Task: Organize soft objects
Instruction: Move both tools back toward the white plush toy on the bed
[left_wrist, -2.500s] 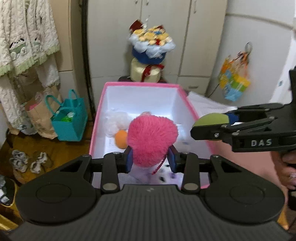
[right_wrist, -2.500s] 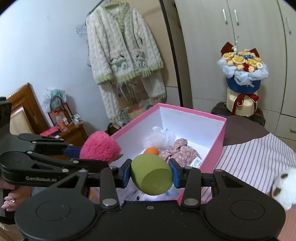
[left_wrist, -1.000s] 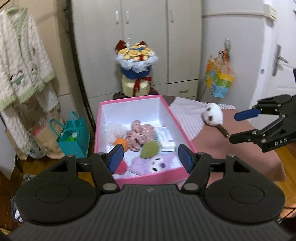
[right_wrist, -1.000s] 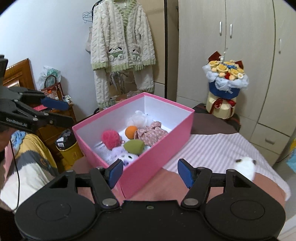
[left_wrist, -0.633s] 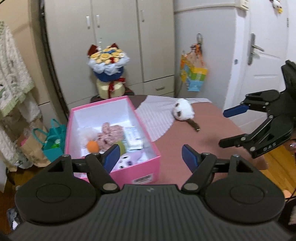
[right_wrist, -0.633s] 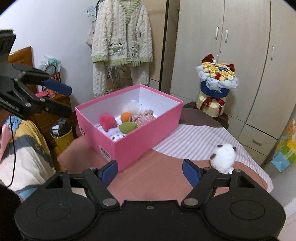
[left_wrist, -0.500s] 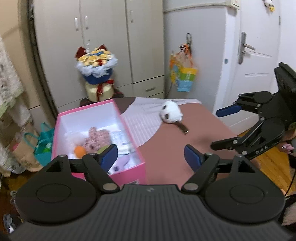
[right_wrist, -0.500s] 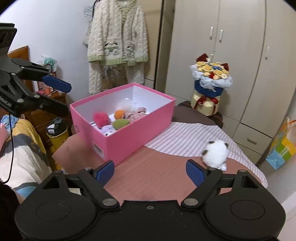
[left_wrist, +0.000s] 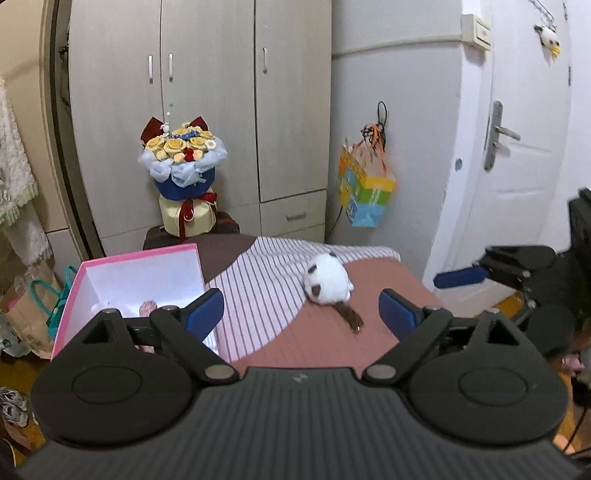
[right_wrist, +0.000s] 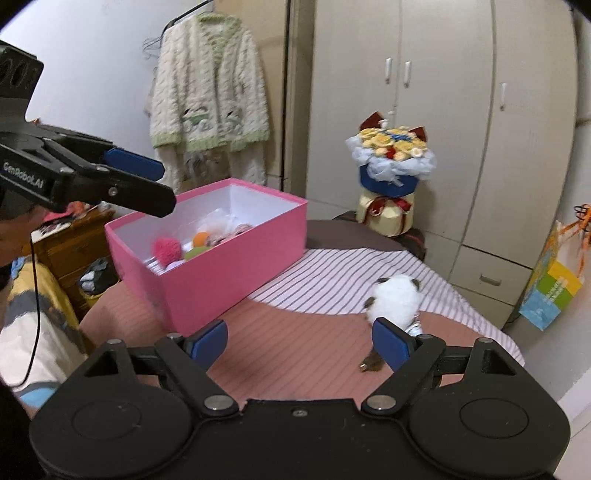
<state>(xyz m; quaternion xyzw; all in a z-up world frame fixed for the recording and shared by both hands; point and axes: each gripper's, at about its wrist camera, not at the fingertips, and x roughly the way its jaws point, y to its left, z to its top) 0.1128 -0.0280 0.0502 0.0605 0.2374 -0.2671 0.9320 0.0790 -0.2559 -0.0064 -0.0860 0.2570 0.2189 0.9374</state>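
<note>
The left gripper (left_wrist: 301, 314) is empty and its jaws are opening, the blue pads already far apart. The right gripper (right_wrist: 299, 343) also stands wide with nothing between its pads.

In the left wrist view a white plush toy (left_wrist: 327, 283) with dark brown patches lies on the bed (left_wrist: 332, 354), at about 12 o'clock from the gripper and well ahead of the fingertips, where the striped sheet (left_wrist: 266, 295) meets the plain reddish-brown cover. A short brown tail or strap (left_wrist: 349, 315) trails from it toward 5 o'clock. The pink box (left_wrist: 70, 295) sits at 10 o'clock, partly hidden behind the left finger; only a scrap of its contents shows here.

In the right wrist view the same plush toy lies at about 1 o'clock, just beyond the right finger, whose pad overlaps its lower edge in the picture; whether they touch cannot be told. The pink box stands at 11 o'clock, open, holding a pink pompom (right_wrist: 168, 249), an orange ball (right_wrist: 200, 239), a green soft piece (right_wrist: 195, 253) and pale fabric behind them.

A flower bouquet (right_wrist: 391, 155) stands past the bed's far end, before the wardrobe (right_wrist: 424, 92). A knitted cardigan (right_wrist: 208, 92) hangs at 11 o'clock.
</note>
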